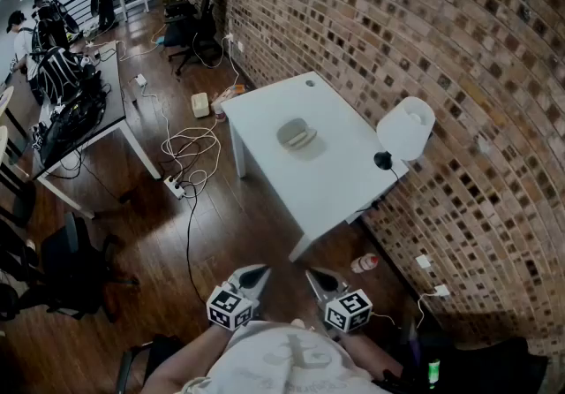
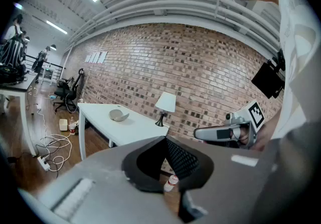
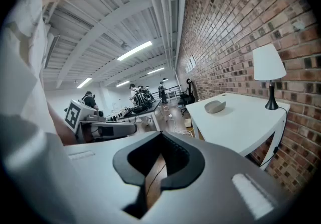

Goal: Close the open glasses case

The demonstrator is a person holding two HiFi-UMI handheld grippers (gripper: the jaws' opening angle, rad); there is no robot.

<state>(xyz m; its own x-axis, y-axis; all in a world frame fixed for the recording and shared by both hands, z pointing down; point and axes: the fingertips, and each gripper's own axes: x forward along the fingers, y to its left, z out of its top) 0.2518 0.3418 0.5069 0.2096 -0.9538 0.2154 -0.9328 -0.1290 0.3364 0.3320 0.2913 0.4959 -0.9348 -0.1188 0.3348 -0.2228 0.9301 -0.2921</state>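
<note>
Brick-walled room: on the white table [image 1: 340, 176] sits the glasses case [image 1: 297, 134], seemingly open, well apart from me. My left tongs [image 1: 254, 275] and right tongs [image 1: 316, 277] are both pinched together, empty. A careless nudge could slide the case toward the lamp [image 1: 406, 125]. Its hinge side is too small to tell.

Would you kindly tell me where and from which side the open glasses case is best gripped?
Probably the raised half of the glasses case, at its free rim, from above on the side where it gapes: it lies open on a bare stretch of the table, so nothing blocks that approach. Hinge side: too small to tell.
</note>
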